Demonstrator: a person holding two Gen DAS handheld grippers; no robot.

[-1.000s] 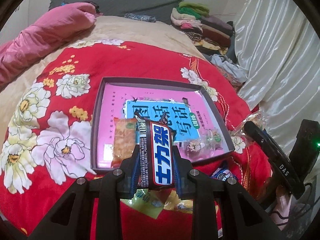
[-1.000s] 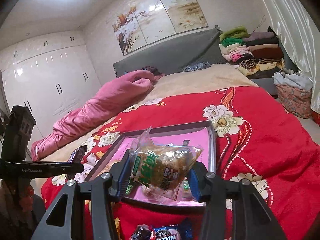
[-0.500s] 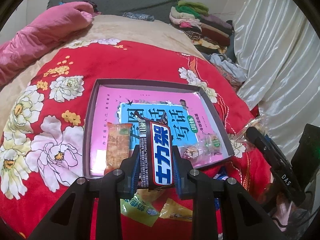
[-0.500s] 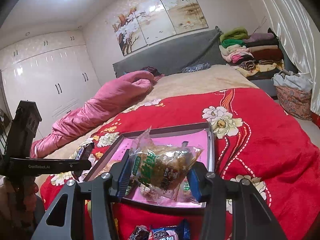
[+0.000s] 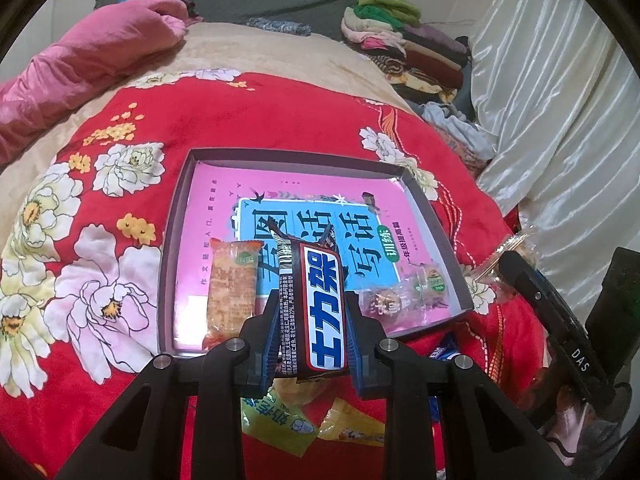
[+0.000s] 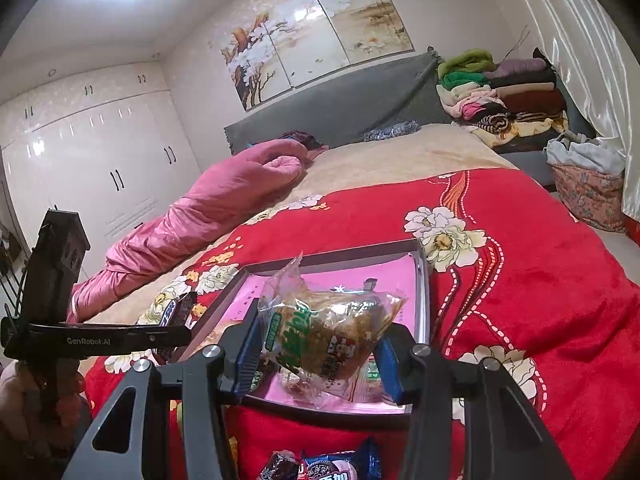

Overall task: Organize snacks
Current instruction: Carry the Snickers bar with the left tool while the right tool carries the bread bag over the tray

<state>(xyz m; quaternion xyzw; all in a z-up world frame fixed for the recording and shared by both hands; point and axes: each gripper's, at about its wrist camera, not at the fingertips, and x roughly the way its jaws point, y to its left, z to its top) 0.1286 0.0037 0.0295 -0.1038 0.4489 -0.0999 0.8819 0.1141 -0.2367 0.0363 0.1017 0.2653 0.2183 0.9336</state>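
Note:
My left gripper [image 5: 312,312] is shut on a dark chocolate bar [image 5: 320,308] with a blue and white label, held over the near edge of a shallow dark tray [image 5: 180,216] lined with a pink and blue sheet. In the tray lie an orange cracker packet [image 5: 232,284] at the near left and clear-wrapped pastries [image 5: 404,296] at the near right. My right gripper [image 6: 316,344] is shut on a clear packet of brown pastry [image 6: 324,336], held above the tray's near right corner [image 6: 422,264]. The left gripper [image 6: 104,340] with its bar shows at the left of the right wrist view.
Loose snacks lie on the red flowered blanket [image 5: 248,120] below the tray: yellow packets [image 5: 280,420] and blue cookie wrappers [image 6: 328,466]. A pink quilt [image 5: 80,52] lies at the far left, folded clothes [image 5: 404,44] at the far right, white curtains [image 5: 560,120] on the right.
The left gripper has shifted slightly with the bar, so the tray sits a little lower and closer in its view. The right gripper and its packet have stayed put.

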